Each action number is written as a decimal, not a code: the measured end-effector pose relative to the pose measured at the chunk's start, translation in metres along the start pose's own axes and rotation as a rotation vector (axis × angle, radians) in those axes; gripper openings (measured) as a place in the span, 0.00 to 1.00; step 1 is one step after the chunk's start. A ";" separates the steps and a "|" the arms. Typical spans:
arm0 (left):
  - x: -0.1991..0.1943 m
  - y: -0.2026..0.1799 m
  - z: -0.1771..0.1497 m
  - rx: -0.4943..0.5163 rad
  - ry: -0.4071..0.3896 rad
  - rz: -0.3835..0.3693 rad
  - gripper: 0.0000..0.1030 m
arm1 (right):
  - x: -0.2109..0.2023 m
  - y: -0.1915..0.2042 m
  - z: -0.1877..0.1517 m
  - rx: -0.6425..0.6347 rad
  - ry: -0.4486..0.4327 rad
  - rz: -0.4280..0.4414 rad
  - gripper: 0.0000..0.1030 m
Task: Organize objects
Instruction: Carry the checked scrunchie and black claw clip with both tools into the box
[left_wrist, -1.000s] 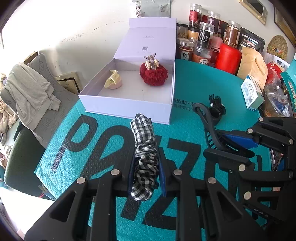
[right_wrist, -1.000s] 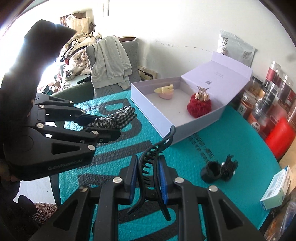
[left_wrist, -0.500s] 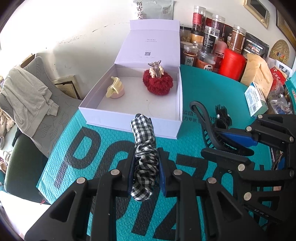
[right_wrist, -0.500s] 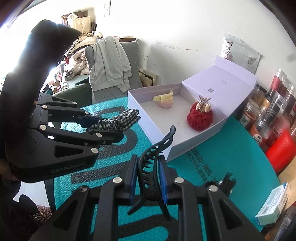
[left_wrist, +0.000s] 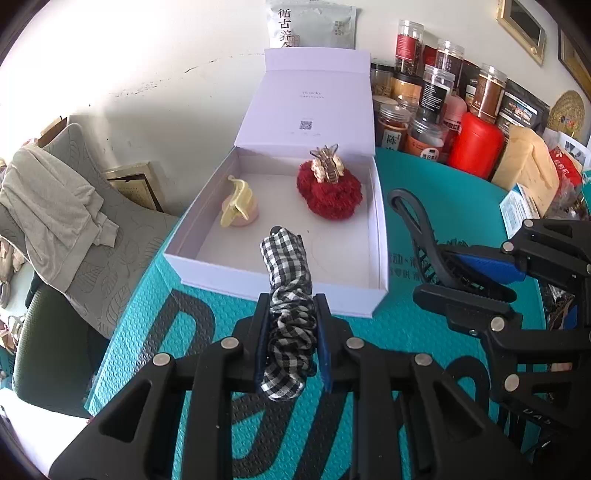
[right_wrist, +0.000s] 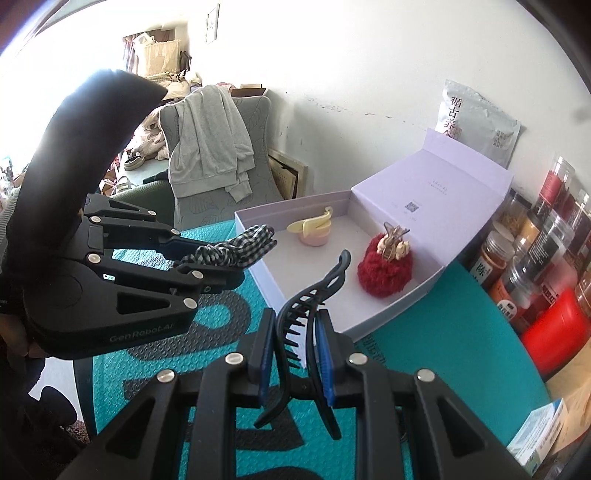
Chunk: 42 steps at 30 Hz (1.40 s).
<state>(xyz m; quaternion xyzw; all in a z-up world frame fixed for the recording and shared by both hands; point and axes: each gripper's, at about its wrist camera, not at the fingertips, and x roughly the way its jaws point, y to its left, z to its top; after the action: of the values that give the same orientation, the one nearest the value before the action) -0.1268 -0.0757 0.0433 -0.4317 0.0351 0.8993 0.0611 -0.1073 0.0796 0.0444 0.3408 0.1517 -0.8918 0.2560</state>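
My left gripper (left_wrist: 291, 325) is shut on a black-and-white checked scrunchie (left_wrist: 288, 280), whose tip reaches over the near wall of the open white box (left_wrist: 280, 293). My right gripper (right_wrist: 293, 345) is shut on a black claw hair clip (right_wrist: 314, 291), held just before the box's near corner (right_wrist: 354, 325); the clip (left_wrist: 417, 229) and the right gripper (left_wrist: 476, 277) also show in the left wrist view. Inside the box lie a red fluffy scrunchie (left_wrist: 330, 192) with a gold clip (left_wrist: 327, 164) on top and a yellow clip on a pink piece (left_wrist: 238, 205). The left gripper (right_wrist: 207, 258) with the checked scrunchie (right_wrist: 240, 247) appears in the right wrist view.
The box stands on a teal mat (left_wrist: 443, 192) with its lid (left_wrist: 310, 99) raised against the wall. Several jars (left_wrist: 436, 96), a red canister (left_wrist: 474, 146) and packets crowd the back right. A grey chair with a draped garment (left_wrist: 55, 206) stands left of the table. A small carton (right_wrist: 535, 435) lies at right.
Both grippers have moved toward the box with their loads still gripped; the box now looks larger and nearer, and the scrunchie's tip now overlaps its near wall.
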 end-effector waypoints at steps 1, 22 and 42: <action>0.002 0.001 0.004 -0.001 0.001 0.000 0.20 | 0.002 -0.001 0.003 -0.001 -0.003 -0.001 0.20; 0.055 0.031 0.064 0.005 -0.010 -0.003 0.20 | 0.043 -0.043 0.048 -0.016 -0.036 -0.021 0.20; 0.142 0.053 0.087 0.029 0.062 -0.002 0.20 | 0.116 -0.068 0.050 0.019 0.053 -0.009 0.20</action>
<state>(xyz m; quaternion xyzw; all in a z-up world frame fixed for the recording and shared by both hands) -0.2890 -0.1064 -0.0126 -0.4585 0.0496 0.8848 0.0672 -0.2454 0.0722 0.0075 0.3660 0.1515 -0.8850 0.2446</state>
